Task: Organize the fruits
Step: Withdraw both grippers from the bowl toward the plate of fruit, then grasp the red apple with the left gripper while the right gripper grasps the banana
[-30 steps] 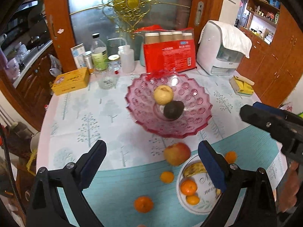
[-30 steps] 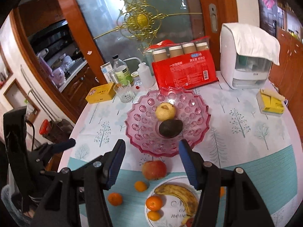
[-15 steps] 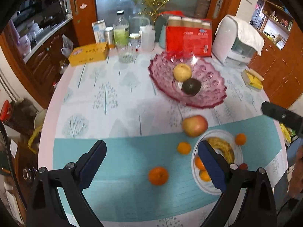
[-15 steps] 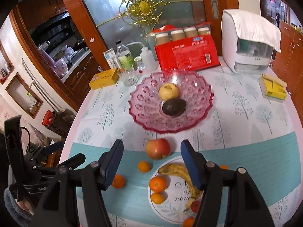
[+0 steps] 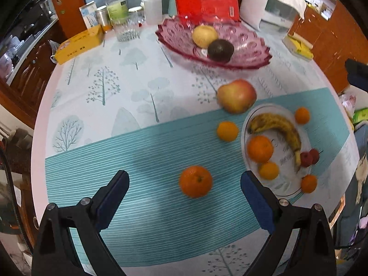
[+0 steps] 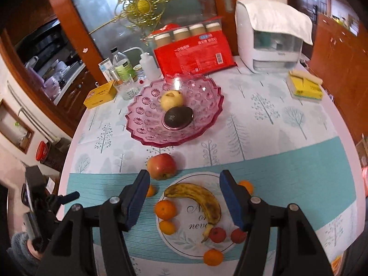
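Note:
My left gripper (image 5: 184, 176) hangs open just above the teal tablecloth, and a loose mandarin (image 5: 195, 181) lies between its blue pads (image 5: 111, 197), untouched. My right gripper (image 6: 184, 175) is open over a white plate (image 6: 184, 245) that carries a banana (image 6: 200, 195), mandarins and small red fruits. A red apple (image 6: 162, 166) sits on the cloth just beyond its left finger. Farther back stands a pink glass bowl (image 6: 207, 96) holding a yellow fruit (image 6: 171, 99) and a dark avocado (image 6: 178, 116). In the left wrist view the plate (image 5: 281, 184) lies right of my left gripper.
Other mandarins (image 5: 227, 130) lie loose around the plate. Along the back stand a red pack of cups (image 6: 194, 56), bottles (image 6: 120, 65), a glass, a yellow box (image 6: 100, 94) and a white appliance (image 6: 269, 34). A yellow sponge pack (image 6: 306, 88) sits far right. The round table's edge curves left.
My left gripper sank toward the table and tipped down, so the loose mandarin now sits between its fingers. My right gripper dropped closer over the plate, its jaws slightly wider.

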